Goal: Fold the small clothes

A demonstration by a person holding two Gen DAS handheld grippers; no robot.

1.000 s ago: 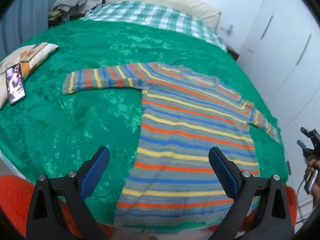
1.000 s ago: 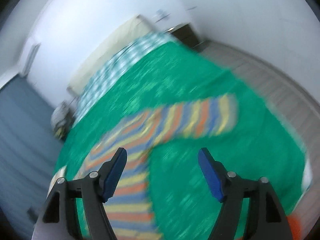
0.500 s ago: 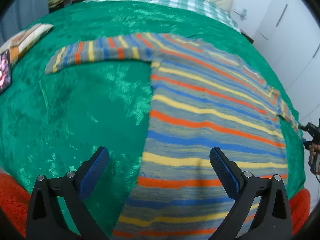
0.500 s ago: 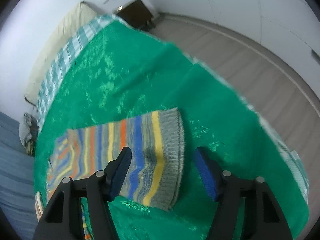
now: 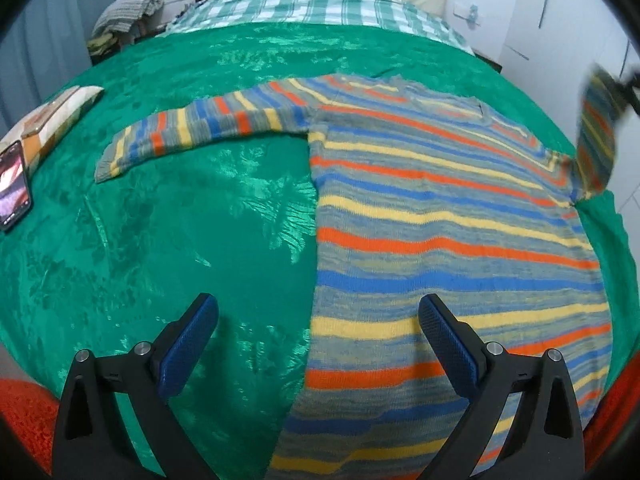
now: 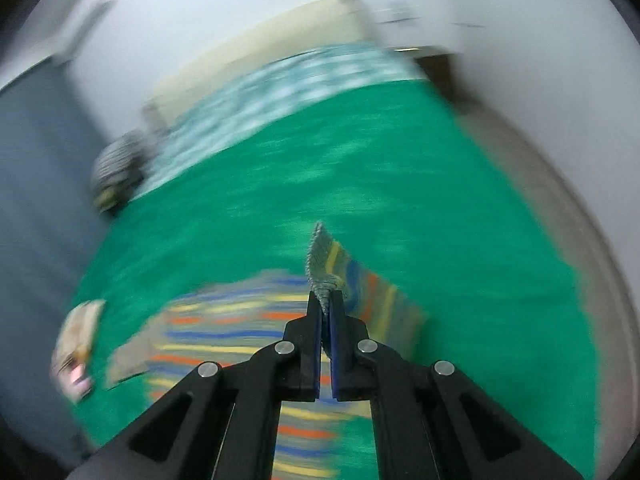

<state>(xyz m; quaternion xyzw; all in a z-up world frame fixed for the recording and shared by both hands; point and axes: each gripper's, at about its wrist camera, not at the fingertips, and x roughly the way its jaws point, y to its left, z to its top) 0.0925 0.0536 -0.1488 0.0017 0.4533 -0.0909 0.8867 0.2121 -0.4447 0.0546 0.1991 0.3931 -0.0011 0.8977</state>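
While the right claw (image 6: 326, 312) is clamped on the grey cuff of the striped sweater's right sleeve (image 5: 596, 136), lifted off the bed at the right edge of the left wrist view, the left claw (image 5: 318, 340) hangs wide apart and empty over the hem at lower centre. Lying flat on the green bedspread (image 5: 168, 240), the striped sweater (image 5: 440, 248) runs its long axis from bottom toward the pillows, so the held sleeve likely folds leftward across the body. Its other sleeve (image 5: 200, 128) stretches toward upper left, near a phone (image 5: 14, 184) and a box (image 5: 52, 116), neither in the way.

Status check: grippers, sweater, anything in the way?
Left gripper open over the striped knit sweater. Right gripper shut on its grey sleeve cuff, lifted. Smartphone lies well aside.
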